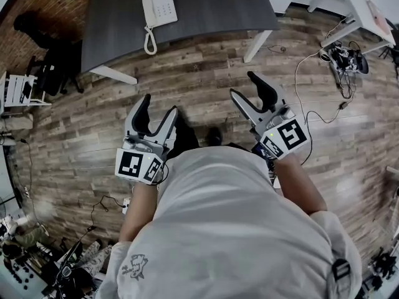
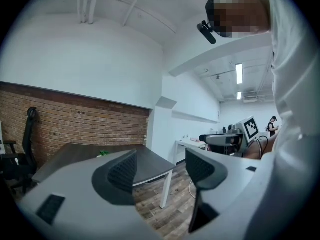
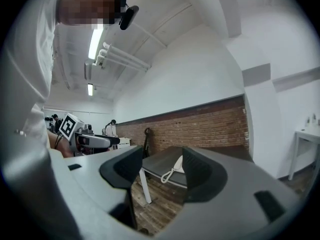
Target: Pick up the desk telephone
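The left gripper (image 1: 159, 106) has its jaws wide apart with nothing between them. In its own view only the desk's near corner and the wood floor (image 1: 206, 73) show through the gap. The right gripper (image 1: 244, 86) is just as wide and also empty. Its view frames the handset of the desk telephone (image 3: 178, 164) far off between the jaws.

Each gripper carries a cube (image 1: 136, 165) of black-and-white square marker patterns. The print on the telephone's keypad is too small to read.

Both hands are held out in front of the person's white shirt (image 1: 230, 229), forearms bare, grippers pointing roughly level toward the desk (image 1: 212, 11), the right a little farther forward.

The white telephone (image 1: 159, 8) lies on the far left part of the dark desk. Its coiled cord (image 1: 149, 42) hangs over the near edge, well apart from both grippers.
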`<state>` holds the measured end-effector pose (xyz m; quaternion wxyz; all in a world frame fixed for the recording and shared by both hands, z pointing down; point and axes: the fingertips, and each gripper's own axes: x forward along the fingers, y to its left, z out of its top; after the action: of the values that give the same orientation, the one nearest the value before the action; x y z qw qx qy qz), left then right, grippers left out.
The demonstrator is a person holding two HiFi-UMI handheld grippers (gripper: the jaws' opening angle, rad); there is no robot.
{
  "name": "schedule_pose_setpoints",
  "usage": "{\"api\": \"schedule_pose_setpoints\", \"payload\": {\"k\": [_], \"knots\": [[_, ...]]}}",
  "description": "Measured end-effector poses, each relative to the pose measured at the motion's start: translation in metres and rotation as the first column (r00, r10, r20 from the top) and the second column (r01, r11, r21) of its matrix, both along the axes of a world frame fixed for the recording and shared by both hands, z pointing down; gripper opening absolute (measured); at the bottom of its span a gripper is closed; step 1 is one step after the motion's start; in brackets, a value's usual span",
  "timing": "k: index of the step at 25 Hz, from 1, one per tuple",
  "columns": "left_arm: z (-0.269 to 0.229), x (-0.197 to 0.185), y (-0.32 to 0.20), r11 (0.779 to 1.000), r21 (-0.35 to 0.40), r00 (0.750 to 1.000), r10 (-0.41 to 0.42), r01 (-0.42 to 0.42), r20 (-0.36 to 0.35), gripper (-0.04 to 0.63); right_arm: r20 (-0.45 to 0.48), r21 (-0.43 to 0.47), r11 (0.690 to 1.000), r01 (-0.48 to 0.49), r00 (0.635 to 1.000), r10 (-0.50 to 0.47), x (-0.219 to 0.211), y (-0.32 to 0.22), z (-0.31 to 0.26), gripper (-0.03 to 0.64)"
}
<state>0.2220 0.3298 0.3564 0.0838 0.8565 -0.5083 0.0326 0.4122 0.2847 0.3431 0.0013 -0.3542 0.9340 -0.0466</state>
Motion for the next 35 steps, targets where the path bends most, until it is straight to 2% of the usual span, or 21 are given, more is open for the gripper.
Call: {"api": "schedule_pose_setpoints", "payload": {"k": [10, 17, 25, 29, 35], "knots": [[0.004, 0.018, -0.046, 0.998, -0.003, 0.997, 0.07, -0.07, -0.012, 0.318, 0.011, 0.005, 0.995, -0.099, 0.995, 0.099, 0.029, -0.014, -0.004, 0.253], [0.002, 0.014, -0.077, 0.995, 0.012, 0.995, 0.098, -0.097, -0.033, 0.318, -0.004, -0.004, 0.992, -0.124, 0.992, 0.124, 0.024, -0.028, -0.002, 0.253], [0.011, -0.027, -0.123, 0.996, -0.012, 0.995, 0.093, -0.094, -0.047, 0.318, -0.02, -0.022, 0.993, -0.118, 0.993, 0.117, -0.016, -0.078, 0.002, 0.253], [0.009, -0.063, -0.152, 0.995, -0.01, 0.995, 0.095, -0.095, -0.042, 0.318, -0.044, -0.021, 0.995, -0.102, 0.994, 0.101, -0.051, -0.11, 0.0, 0.253], [0.007, -0.118, -0.194, 0.994, -0.013, 0.993, 0.107, -0.108, -0.051, 0.318, -0.047, -0.019, 0.991, -0.13, 0.991, 0.129, -0.098, -0.156, -0.006, 0.252]]}}
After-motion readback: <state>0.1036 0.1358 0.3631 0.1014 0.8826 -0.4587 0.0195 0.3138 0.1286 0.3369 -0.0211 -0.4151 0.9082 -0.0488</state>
